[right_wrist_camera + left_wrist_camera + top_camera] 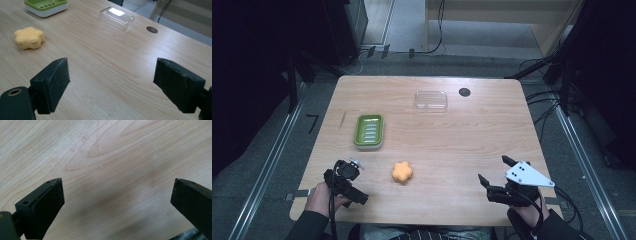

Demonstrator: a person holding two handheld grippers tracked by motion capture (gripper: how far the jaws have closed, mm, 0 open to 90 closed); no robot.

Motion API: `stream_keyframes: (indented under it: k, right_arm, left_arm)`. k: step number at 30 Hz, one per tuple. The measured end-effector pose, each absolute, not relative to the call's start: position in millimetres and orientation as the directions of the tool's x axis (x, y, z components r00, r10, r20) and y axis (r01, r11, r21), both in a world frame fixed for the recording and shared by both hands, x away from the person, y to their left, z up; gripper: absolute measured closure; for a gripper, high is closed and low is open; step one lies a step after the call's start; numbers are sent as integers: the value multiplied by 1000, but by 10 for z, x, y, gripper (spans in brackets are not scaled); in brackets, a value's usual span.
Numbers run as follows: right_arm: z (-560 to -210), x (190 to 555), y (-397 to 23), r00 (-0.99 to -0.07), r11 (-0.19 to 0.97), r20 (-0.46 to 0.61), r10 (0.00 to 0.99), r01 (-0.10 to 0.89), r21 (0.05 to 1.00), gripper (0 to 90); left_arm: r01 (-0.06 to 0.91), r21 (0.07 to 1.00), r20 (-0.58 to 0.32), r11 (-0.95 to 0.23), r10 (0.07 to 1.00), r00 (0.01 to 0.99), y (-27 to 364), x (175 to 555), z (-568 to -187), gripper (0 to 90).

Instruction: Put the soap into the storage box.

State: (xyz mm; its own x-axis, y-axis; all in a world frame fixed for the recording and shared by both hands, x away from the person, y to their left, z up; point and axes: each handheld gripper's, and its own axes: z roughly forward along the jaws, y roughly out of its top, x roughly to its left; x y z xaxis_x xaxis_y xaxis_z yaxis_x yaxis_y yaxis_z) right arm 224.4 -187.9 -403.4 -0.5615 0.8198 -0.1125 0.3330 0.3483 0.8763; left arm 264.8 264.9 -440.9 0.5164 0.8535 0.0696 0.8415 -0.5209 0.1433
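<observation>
From the high view we see the soap [402,172] between the left gripper [343,175] and right gripper [494,175], nearer the left, just below the dish [369,131].

In the left gripper view, our jaws gape over bare table [112,157].

In the right gripper view, our jaws stand wide apart, empty; the soap [29,37] lies far left, the lid [116,18] beyond it.

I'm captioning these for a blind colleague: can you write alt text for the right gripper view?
An open hand-held gripper hangs over a wooden table, with nothing between its two black jaws. Beyond it lie an orange flower-shaped soap at left, a green soap dish farther back, and a clear plastic lid beside a round hole.
</observation>
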Motion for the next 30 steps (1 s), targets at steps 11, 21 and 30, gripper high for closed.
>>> stream_keyframes:
  k: [11,21,30]
  right_arm:
    - [-4028,2238,-1857,-563,356,-120,818,331,874,136]
    - [-4031,2237,-1870,-562,351,-113,819,336,874,136]
    - [-4030,2227,-1870,-563,357,-118,818,336,872,136]
  left_arm:
    - [813,153,70,-562,827,558,2573,2639,-4412,0]
    - [750,183,77,-636,769,634,2426,2705,-4408,0]
    - [714,210,56,-668,737,673,2267,2824,-4424,0]
